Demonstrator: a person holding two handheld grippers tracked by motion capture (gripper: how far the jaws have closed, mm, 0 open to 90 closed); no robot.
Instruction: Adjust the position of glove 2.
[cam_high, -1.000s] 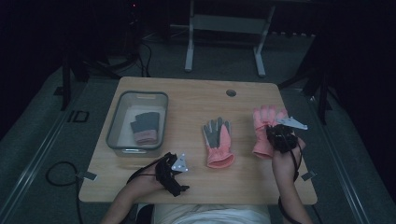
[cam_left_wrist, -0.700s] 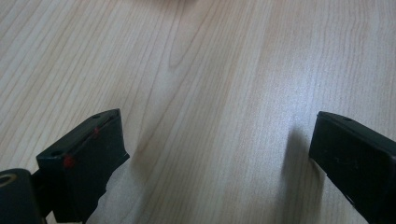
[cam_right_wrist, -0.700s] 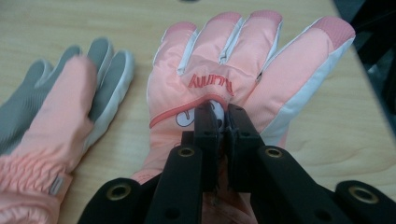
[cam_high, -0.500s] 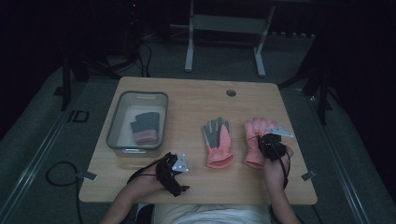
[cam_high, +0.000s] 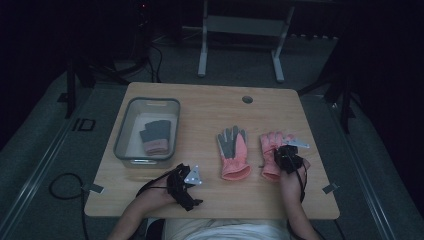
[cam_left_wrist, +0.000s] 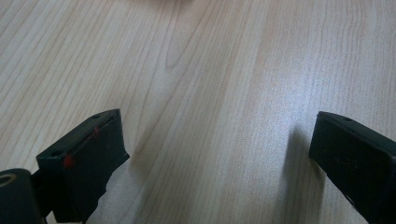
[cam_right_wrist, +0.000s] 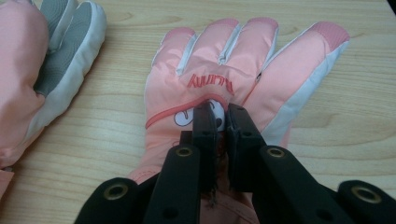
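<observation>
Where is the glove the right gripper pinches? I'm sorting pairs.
In the high view, the pink glove lies back-up at the table's right, beside the palm-up glove, under the right gripper.

1. The right gripper (cam_high: 286, 159) covers the middle of the pink glove (cam_high: 270, 150) in the high view.
2. The second glove (cam_right_wrist: 32, 74) is cut off by the right gripper view's left edge.
3. The dark gloves (cam_high: 155, 136) in the bin (cam_high: 120, 145) are too dim for detail.

Grey bin (cam_high: 126, 134) holds a dark glove (cam_high: 155, 136).
</observation>
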